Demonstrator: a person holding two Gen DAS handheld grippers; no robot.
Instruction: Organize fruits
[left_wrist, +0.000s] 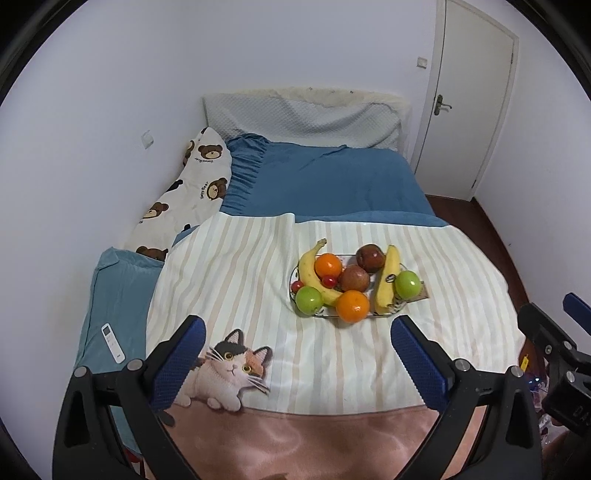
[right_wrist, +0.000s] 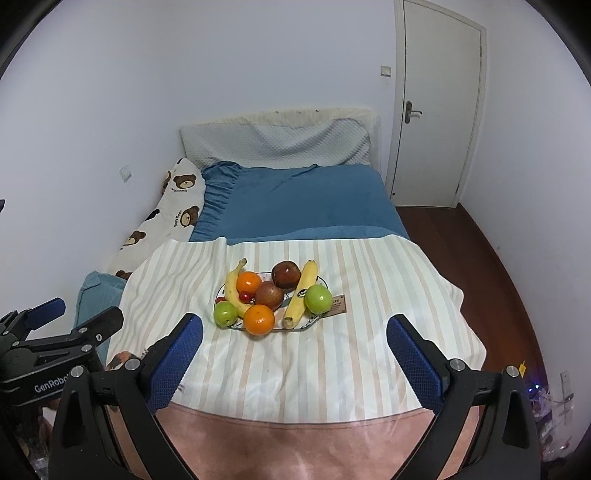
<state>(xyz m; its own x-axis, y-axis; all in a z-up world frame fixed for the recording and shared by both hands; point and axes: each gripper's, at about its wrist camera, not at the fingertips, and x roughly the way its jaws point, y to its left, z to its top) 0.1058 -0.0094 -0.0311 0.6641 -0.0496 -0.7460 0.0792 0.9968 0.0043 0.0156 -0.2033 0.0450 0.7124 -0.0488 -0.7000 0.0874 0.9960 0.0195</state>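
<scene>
Fruit (left_wrist: 351, 280) all piled on plate (left_wrist: 293, 275) on bed, looks sorted or untouched tbh; both tongs (left_wrist: 297, 341) (right_wrist: 293, 341) spread, empty.

My left gripper (left_wrist: 297, 354) hangs wide apart over the striped cloth (left_wrist: 229, 280). At one o'clock sits the plate (left_wrist: 293, 282), heaped with bananas, oranges, green and red apples. At nine o'clock lies a remote (left_wrist: 113, 342). At three o'clock, probably my right gripper (left_wrist: 554, 325).
</scene>
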